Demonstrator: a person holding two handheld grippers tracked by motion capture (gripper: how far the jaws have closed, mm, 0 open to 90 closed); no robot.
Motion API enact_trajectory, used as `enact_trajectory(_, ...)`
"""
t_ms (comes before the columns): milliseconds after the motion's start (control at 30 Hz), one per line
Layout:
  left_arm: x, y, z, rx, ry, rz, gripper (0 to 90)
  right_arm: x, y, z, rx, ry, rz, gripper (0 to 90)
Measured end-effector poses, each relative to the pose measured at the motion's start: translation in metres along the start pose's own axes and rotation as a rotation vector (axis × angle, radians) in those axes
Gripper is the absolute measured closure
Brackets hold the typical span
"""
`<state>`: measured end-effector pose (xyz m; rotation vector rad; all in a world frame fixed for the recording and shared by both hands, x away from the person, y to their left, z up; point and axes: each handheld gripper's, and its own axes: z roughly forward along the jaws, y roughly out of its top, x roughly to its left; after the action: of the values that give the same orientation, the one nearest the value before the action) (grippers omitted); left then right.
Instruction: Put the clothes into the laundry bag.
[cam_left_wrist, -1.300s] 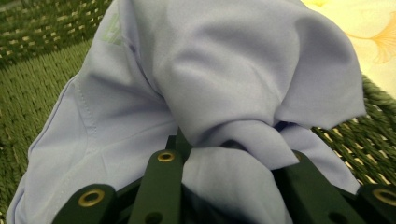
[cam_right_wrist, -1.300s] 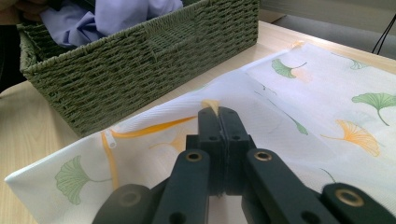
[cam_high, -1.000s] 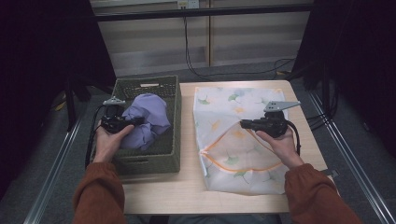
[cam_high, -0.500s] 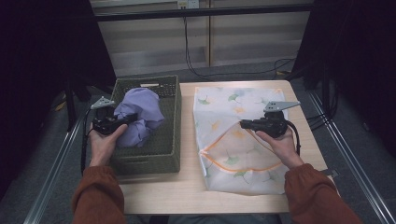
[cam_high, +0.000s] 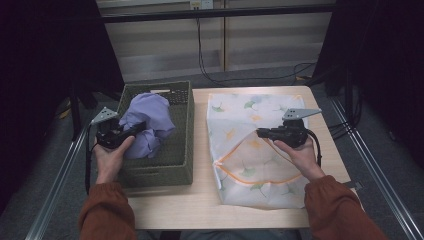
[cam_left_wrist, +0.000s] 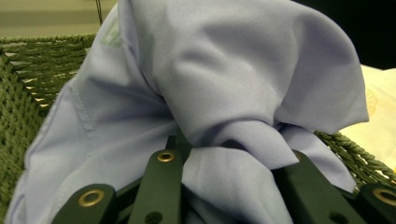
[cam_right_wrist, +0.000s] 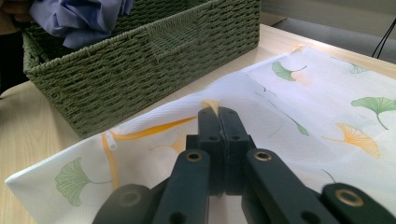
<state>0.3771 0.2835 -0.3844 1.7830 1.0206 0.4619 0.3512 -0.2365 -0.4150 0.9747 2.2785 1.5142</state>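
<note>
A green woven basket (cam_high: 181, 131) stands on the left part of the wooden table (cam_high: 200, 200), and a white mesh bag (cam_high: 260, 107) printed with green and orange leaves lies flat just to its right, its orange-edged opening toward the near side.

The left gripper (cam_high: 134, 129) is at the basket's left wall, held by the left hand (cam_high: 111, 156). Its jaws are clamped on a lavender cloth (cam_high: 147, 115), which is bunched up and lifted so that its top stands above the basket rim while its lower folds hang inside. In the left gripper view the cloth (cam_left_wrist: 224, 93) billows over and beyond the jaws, with a fold pinched between them, and basket weave (cam_left_wrist: 28, 79) shows on both sides.

The right gripper (cam_high: 261, 133) rests over the middle of the bag, held by the right hand (cam_high: 299, 152) and pointing left toward the basket. In the right gripper view its jaws are pressed together on a raised fold of the bag's top layer (cam_right_wrist: 219, 100), close to the orange trim (cam_right_wrist: 154, 128) of the opening. The basket (cam_right_wrist: 154, 60) stands just beyond, with the cloth (cam_right_wrist: 79, 16) at its far corner.
</note>
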Motion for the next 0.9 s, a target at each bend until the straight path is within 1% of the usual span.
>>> enact_trajectory(33, 0.0, 0.0, -0.001, -0.002, 0.0, -0.001, 72.7, 0.0, 0.0, 0.0, -0.001, 0.0, 0.002, 89.8)
enact_trajectory(133, -0.001, 0.004, -0.008, -0.05, -0.007, -0.019, 72.7, 0.001, 0.0, -0.001, -0.003, -0.001, -0.002, 89.8)
enact_trajectory(200, -0.002, 0.006, -0.012, -0.08, 0.005, -0.013, 72.7, 0.001, 0.0, -0.001, -0.006, 0.0, -0.001, 89.8)
enact_trajectory(233, -0.003, 0.007, -0.013, -0.087, 0.008, -0.013, 72.7, 0.0, 0.0, -0.001, -0.006, 0.0, -0.002, 89.8)
enact_trajectory(300, -0.003, 0.009, -0.016, -0.118, 0.007, -0.014, 72.7, 0.0, 0.0, -0.002, -0.008, 0.0, 0.0, 89.8)
enact_trajectory(333, -0.003, 0.011, -0.018, -0.124, 0.007, -0.012, 72.7, 0.0, 0.0, -0.002, -0.009, -0.001, -0.001, 89.8)
enact_trajectory(400, -0.004, 0.012, -0.02, -0.148, -0.006, -0.026, 72.6, 0.0, 0.0, -0.003, -0.01, -0.002, -0.001, 89.8)
enact_trajectory(433, -0.004, 0.012, -0.02, -0.151, -0.019, -0.029, 72.6, 0.0, 0.0, -0.003, -0.009, -0.002, -0.001, 89.8)
enact_trajectory(467, -0.005, 0.013, -0.02, -0.157, -0.009, -0.027, 72.6, 0.0, 0.0, -0.003, -0.008, -0.002, -0.002, 89.7)
enact_trajectory(500, -0.007, 0.013, -0.021, -0.16, 0.002, -0.016, 72.7, 0.0, 0.0, -0.002, -0.008, -0.001, -0.002, 89.8)
enact_trajectory(533, -0.007, 0.013, -0.021, -0.16, 0.003, -0.013, 72.6, 0.001, 0.0, -0.002, -0.008, 0.0, 0.001, 89.8)
enact_trajectory(567, -0.009, 0.013, -0.021, -0.168, 0.001, -0.019, 72.6, 0.001, 0.0, -0.002, -0.007, 0.002, 0.001, 89.8)
enact_trajectory(600, -0.009, 0.014, -0.022, -0.166, 0.002, -0.011, 72.6, 0.001, 0.0, -0.002, -0.008, 0.004, 0.002, 89.8)
enact_trajectory(667, -0.011, 0.015, -0.024, -0.174, 0.009, -0.012, 72.6, 0.001, 0.0, -0.002, -0.007, 0.004, 0.004, 89.8)
enact_trajectory(800, -0.014, 0.018, -0.026, -0.191, 0.0, -0.002, 72.6, 0.001, 0.0, -0.002, -0.007, 0.005, 0.003, 89.8)
enact_trajectory(833, -0.015, 0.018, -0.027, -0.191, 0.007, 0.006, 72.6, 0.001, 0.0, -0.002, -0.007, 0.005, 0.003, 89.8)
enact_trajectory(900, -0.017, 0.02, -0.029, -0.208, 0.0, 0.007, 72.6, 0.001, 0.0, -0.001, -0.006, 0.005, 0.003, 89.8)
